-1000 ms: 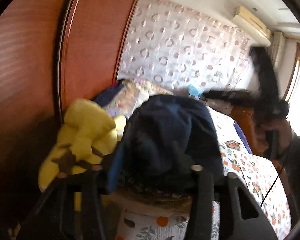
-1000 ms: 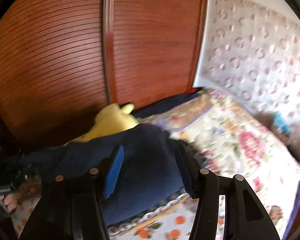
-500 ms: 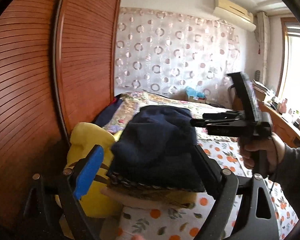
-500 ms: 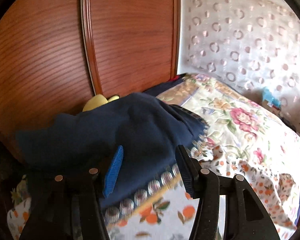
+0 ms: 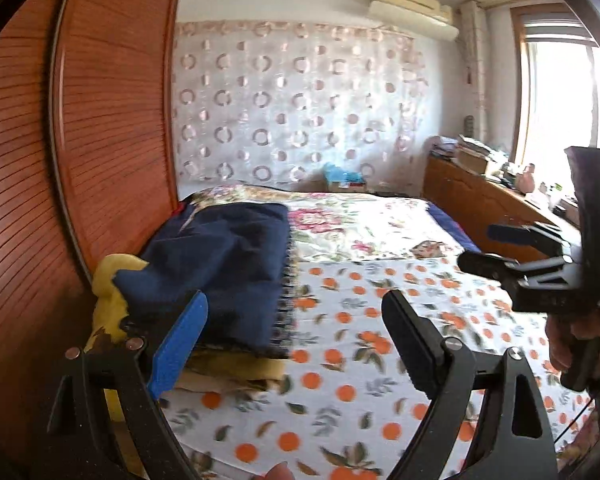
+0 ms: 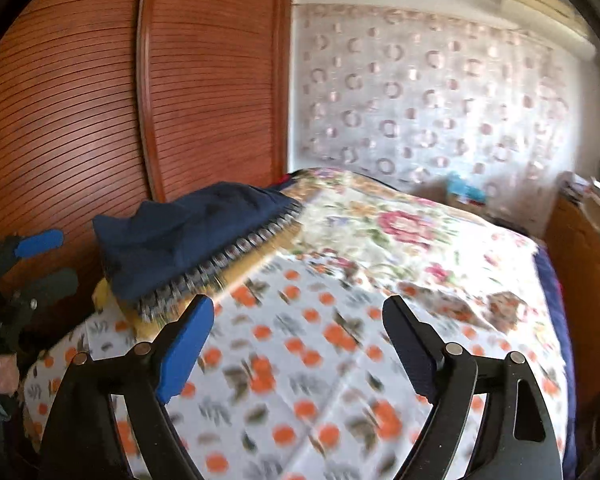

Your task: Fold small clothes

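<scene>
on the bed [image 5: 380, 320], both grippers just let go and backed off the navy garment [image 5: 228, 264].

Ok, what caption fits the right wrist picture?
Open right hand-held gripper facing folded navy cloth garment on orange-print bedsheet.

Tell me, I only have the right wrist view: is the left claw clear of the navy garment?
Observer: Mostly. In the left view the left claw is open, its jaws just opened, with only the orange-print sheet between them. The navy garment lies past its blue finger; contact is unclear.
Operator: How does my right claw look from outside?
Observer: The right claw has just opened too. It is empty, held by a hand above the sheet.
</scene>
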`<state>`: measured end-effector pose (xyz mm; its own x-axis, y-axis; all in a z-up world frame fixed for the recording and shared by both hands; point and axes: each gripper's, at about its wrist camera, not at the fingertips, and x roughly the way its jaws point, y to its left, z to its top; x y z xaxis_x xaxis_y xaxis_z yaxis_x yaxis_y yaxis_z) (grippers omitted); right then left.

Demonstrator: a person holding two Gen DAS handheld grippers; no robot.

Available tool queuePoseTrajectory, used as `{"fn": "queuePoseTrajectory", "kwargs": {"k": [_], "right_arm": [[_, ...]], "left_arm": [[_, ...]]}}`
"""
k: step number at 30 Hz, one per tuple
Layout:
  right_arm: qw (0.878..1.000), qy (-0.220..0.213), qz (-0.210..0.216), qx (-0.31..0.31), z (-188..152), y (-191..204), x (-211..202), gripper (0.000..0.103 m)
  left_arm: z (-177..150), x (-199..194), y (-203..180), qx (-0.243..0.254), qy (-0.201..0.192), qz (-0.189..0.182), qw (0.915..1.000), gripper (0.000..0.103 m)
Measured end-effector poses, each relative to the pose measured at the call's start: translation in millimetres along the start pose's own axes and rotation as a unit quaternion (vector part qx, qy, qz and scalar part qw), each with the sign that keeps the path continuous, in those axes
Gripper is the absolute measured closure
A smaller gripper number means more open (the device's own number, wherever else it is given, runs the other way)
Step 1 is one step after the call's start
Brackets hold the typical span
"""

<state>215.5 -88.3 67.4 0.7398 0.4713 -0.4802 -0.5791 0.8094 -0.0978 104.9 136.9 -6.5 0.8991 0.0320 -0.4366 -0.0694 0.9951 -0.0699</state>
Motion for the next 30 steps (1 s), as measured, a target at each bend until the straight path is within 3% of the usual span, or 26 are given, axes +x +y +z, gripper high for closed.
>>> {"fn": "queuePoseTrajectory", "kwargs": {"k": [8, 18, 30], "right_arm": [[0.997, -0.032, -0.047, 0.057, -36, 2, -56, 0.016], [0.99, -0.082, -0.086, 0.081, -58, 38, -101, 0.016], [0.982, -0.115, -0.114, 0.098, -85, 51, -93, 0.016]], "left_arm": [[-1, -21, -43, 0.028, -0.002, -0.019, 0.9994, 0.014], [15, -56, -78, 0.039, -0.026, -0.036, 0.9983, 0.014], [28, -71, -87, 0.033, -0.041, -0.033, 0.998, 0.014]]}}
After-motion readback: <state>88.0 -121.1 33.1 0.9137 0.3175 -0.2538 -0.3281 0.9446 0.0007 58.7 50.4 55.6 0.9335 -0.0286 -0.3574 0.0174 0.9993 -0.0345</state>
